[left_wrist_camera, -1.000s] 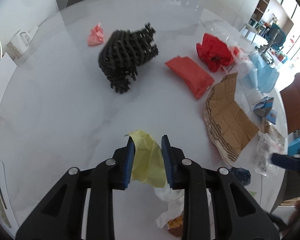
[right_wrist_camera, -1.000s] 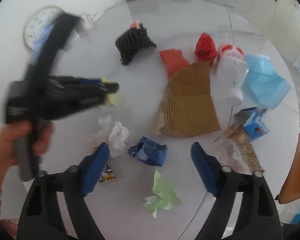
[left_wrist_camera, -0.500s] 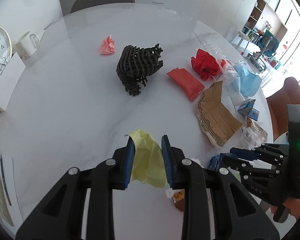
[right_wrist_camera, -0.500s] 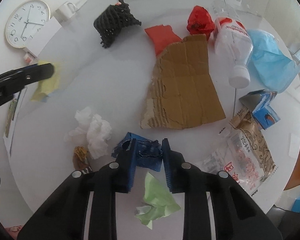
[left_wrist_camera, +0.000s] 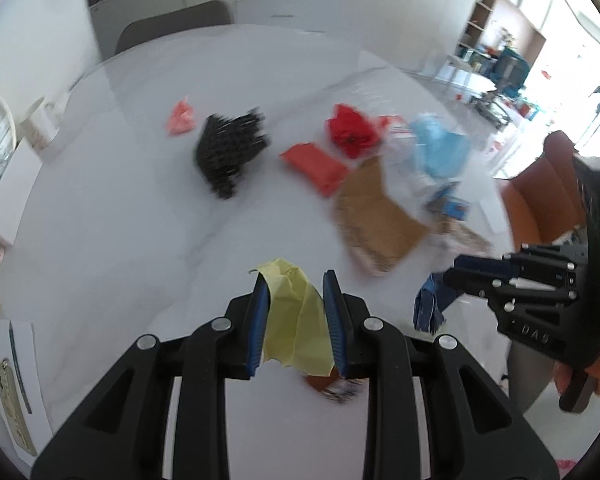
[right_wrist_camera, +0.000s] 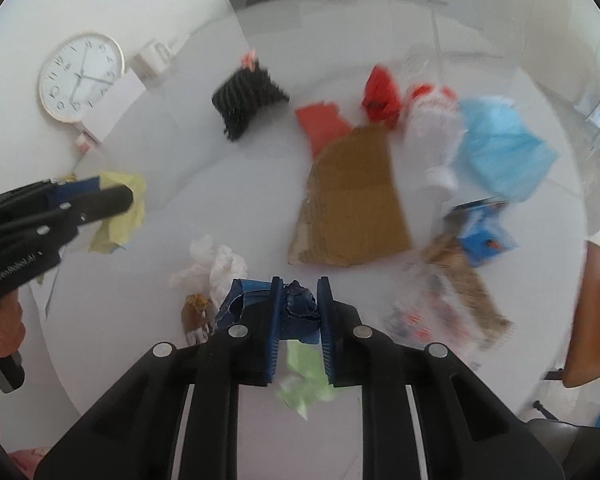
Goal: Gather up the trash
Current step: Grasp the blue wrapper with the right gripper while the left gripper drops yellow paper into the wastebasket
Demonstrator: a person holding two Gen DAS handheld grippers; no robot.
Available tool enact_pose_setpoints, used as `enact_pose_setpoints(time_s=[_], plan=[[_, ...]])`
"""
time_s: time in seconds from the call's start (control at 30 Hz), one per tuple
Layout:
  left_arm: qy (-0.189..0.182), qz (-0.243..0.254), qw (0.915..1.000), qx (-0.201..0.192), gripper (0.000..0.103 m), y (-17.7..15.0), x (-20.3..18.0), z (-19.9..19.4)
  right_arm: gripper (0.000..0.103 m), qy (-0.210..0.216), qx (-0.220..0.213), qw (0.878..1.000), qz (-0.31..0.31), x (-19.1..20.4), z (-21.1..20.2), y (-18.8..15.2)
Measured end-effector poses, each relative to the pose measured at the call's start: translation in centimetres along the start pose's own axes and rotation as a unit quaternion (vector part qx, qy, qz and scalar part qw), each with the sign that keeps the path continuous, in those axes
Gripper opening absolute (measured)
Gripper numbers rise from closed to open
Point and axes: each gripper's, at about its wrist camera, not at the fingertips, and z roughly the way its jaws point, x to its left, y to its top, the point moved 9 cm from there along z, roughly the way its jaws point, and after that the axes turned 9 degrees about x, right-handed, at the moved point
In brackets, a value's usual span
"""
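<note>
The white table (right_wrist_camera: 228,208) is littered around the cardboard sheet (right_wrist_camera: 352,200); yellow paper (left_wrist_camera: 296,316) is clamped by the left gripper (left_wrist_camera: 296,316), blue wrapper (right_wrist_camera: 298,308) by the right gripper (right_wrist_camera: 298,320), both left of it; most trash remains uncollected

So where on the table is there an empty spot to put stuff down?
The widest bare patch of the table lies between the black mesh basket, the cardboard sheet and the white tissue. The far side behind the basket is bare too. It is crowded around the blue mask, bottle and wrappers.
</note>
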Motion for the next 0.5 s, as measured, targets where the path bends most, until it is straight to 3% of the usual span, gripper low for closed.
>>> enact_pose_setpoints(time_s=[0.1,0.23,0.5], plan=[[-0.011,0.033,0.9993,-0.008,0.027,-0.3,-4.1,-1.7,0.018,-0.019,-0.016,1.000,0.006,-2.5,-3.6,-2.1],[-0.057,0.075,0.9956,-0.004,0.027,-1.6,-12.1,-3.2,0.018,-0.051,-0.013,0.998,0.033,-7.9,-7.4,-6.9],[-0.120,0.112,0.9858,0.039,0.028,-6.1,-27.7,-1.1,0.018,-0.075,0.022,0.995,0.063,-17.4,-9.6,-16.2]])
